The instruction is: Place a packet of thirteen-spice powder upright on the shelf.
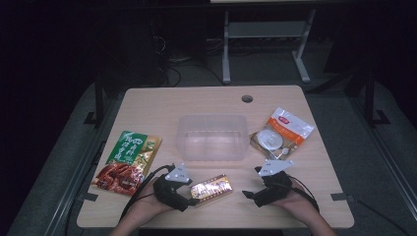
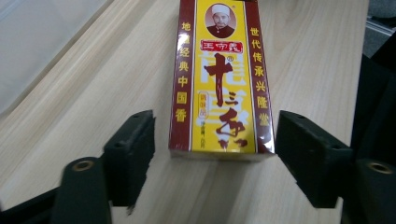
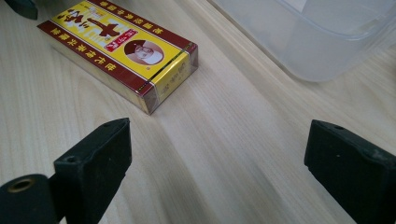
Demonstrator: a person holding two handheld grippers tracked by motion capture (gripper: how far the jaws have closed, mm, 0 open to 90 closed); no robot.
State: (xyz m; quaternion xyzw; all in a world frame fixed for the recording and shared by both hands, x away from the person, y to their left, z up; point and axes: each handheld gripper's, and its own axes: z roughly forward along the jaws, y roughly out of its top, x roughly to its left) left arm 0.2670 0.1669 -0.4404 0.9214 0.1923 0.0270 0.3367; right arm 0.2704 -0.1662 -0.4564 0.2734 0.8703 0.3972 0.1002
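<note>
Spice box [image 2: 217,77] lies flat on the table [image 1: 314,162], near the clear tub [image 1: 212,137]. My left gripper [image 2: 215,144] straddles its end, jaws spread, not pinching; right gripper [image 3: 217,163] gapes empty. Nothing's in the tub yet.

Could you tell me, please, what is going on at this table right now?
A person sits at a wooden table with a two-jaw gripper in each hand. The left gripper is lined up on a yellow and red box that lies flat on the wood; its jaws stand open on either side of the box's near end, with a gap on both sides. The right gripper is open with nothing between its jaws. A clear plastic tub stands in the middle, with a food packet on either side of it.
</note>
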